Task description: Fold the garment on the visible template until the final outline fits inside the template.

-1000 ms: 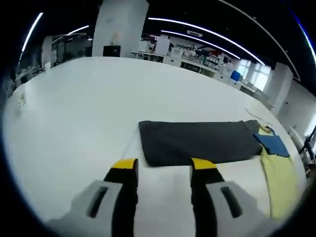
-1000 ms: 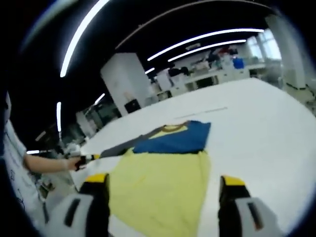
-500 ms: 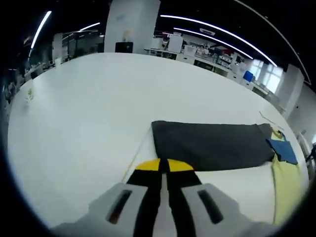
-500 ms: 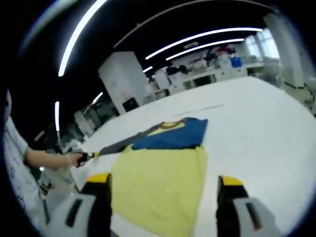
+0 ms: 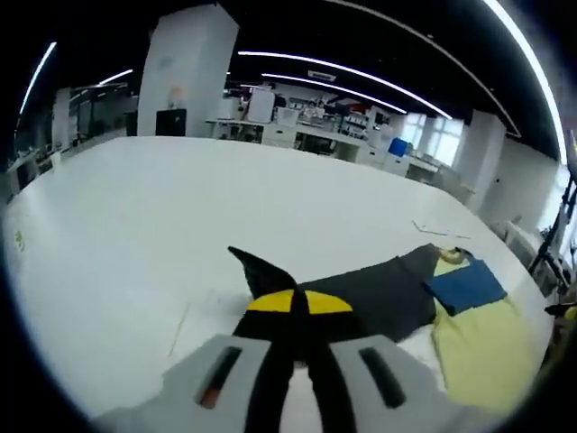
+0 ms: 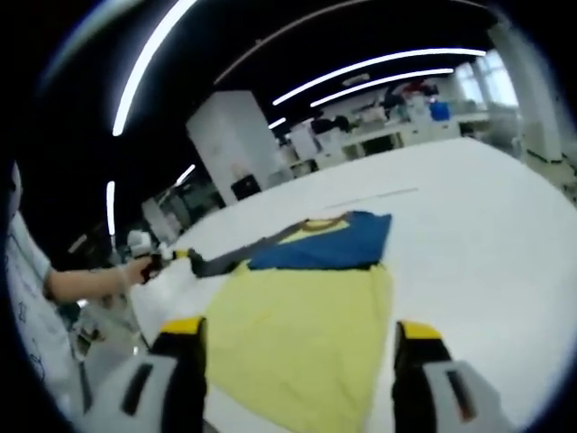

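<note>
A yellow garment [image 6: 297, 311] lies flat on the white table [image 5: 135, 216], with a blue shoulder panel [image 6: 338, 245] and a long dark grey sleeve [image 5: 370, 293]. My left gripper [image 5: 299, 303] is shut on the end of that sleeve, whose corner sticks up above the yellow jaw tips and is lifted off the table. In the right gripper view the left gripper [image 6: 171, 257] shows at the left, held by a hand [image 6: 135, 271], with the sleeve [image 6: 230, 260] running from it. My right gripper [image 6: 297, 329] hovers open over the yellow hem, its jaws wide apart.
A faint thin line [image 5: 180, 329] marks the table near the left gripper, and another thin line [image 6: 379, 195] runs beyond the collar. Benches and a white pillar [image 5: 176, 77] stand far behind. Bare white table surrounds the garment.
The left gripper shut on the sleeve end, then lifted it and carried it toward the garment body, bunching the sleeve. The right gripper stayed open over the hem.
</note>
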Demonstrator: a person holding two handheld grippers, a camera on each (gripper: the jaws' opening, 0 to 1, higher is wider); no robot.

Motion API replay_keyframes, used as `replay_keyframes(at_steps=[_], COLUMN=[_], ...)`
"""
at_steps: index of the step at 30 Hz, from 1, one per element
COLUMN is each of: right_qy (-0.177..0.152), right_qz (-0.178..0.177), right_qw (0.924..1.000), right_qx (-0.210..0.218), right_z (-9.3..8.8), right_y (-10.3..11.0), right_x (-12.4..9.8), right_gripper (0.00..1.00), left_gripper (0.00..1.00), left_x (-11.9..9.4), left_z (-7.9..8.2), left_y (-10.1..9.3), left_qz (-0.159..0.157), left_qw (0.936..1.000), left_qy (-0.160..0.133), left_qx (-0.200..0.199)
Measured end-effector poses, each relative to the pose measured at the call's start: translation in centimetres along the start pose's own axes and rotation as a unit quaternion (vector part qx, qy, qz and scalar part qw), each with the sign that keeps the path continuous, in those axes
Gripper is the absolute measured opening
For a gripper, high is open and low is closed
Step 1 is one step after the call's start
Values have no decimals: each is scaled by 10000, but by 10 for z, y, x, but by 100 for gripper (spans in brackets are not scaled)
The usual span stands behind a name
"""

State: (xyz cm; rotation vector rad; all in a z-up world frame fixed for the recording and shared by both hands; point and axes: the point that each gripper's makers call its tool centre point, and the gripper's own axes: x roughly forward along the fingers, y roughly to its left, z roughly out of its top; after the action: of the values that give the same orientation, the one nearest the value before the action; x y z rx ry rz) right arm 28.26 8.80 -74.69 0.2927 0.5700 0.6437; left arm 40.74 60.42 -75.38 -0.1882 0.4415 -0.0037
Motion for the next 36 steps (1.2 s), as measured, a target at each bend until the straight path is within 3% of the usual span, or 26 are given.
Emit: replay_keyframes(at_steps=[4, 6, 8, 10, 18, 20, 31, 36], right_qy=[24, 5, 2, 41, 51, 47, 46, 73], right_qz=[-9, 1, -3, -29, -58, -71, -164, -186], right_qw=[10000, 10000, 10000, 10000, 10000, 9999, 9998, 9996], right_qx=[-37, 19, 34, 1, 43, 61, 139, 192], right_z=[0, 0, -1, -4, -7, -7, -11, -14], right_y=[-1, -1, -2, -3, -4, -6, -13, -14], right_x=[0, 0, -1, -2, -6, -7, -11, -11], right_gripper=[85, 84, 84, 84, 83, 83, 82, 81], left_gripper=[0, 0, 0, 0, 0, 0, 0, 0], left_x=[11, 16, 22, 22, 56, 59, 96, 100], left_z=[11, 15, 14, 13, 18, 16, 11, 5], left_y=[-38, -72, -78, -107, -161, -184, -258, -299], left_qz=[-370, -618, -768, -934, -1465, -1591, -2094, -2361], left_qw=[9992, 9979, 9969, 9955, 9892, 9872, 9776, 9712], left_qy=[-16, -27, -4, 21, 72, 94, 149, 190], left_qx=[172, 170, 187, 185, 13, 24, -159, -242])
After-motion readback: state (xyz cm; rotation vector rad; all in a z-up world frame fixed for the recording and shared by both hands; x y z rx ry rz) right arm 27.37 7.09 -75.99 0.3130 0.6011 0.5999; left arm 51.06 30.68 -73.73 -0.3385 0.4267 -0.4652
